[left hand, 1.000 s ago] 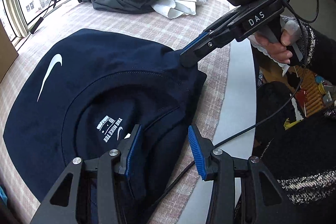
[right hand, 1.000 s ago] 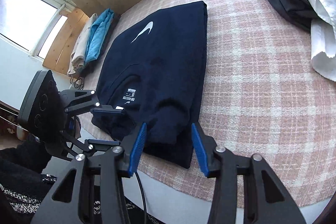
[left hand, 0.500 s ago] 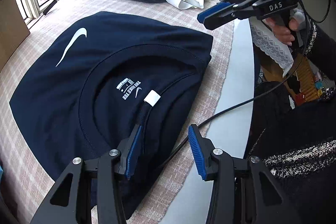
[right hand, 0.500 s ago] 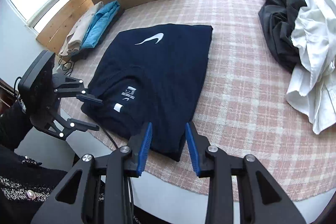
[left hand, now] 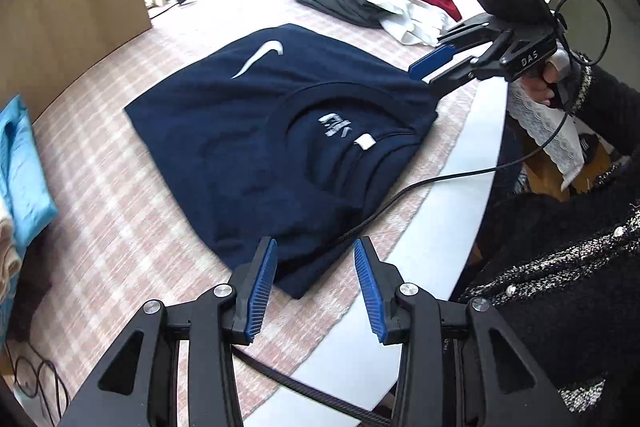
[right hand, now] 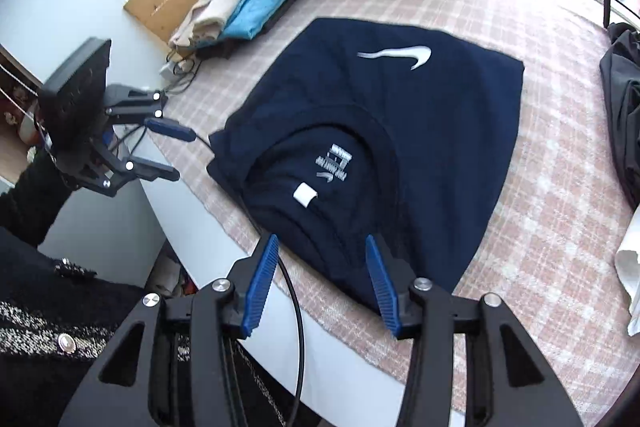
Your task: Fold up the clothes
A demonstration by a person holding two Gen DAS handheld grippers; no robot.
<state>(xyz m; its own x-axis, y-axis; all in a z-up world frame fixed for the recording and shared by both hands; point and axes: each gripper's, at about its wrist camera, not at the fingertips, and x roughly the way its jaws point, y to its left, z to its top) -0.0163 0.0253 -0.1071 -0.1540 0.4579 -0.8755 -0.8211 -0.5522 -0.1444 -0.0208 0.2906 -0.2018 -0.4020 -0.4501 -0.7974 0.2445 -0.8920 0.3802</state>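
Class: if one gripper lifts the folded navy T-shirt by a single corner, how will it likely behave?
The navy T-shirt is soft knit lying in flat layers, so it would probably droop and unfold. It looks light. The checked cloth beneath may drag or bunch if the shirt is pushed.

Neck label print blurred, unreadable

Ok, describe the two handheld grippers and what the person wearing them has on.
Both grippers, left gripper and right gripper, are black angular frames with silver bolts and ribbed blue finger pads. The right one carries white "DAS" lettering, a black box on top and a black cable. The person wears a black sleeve with speckled trim and a white lace cuff.
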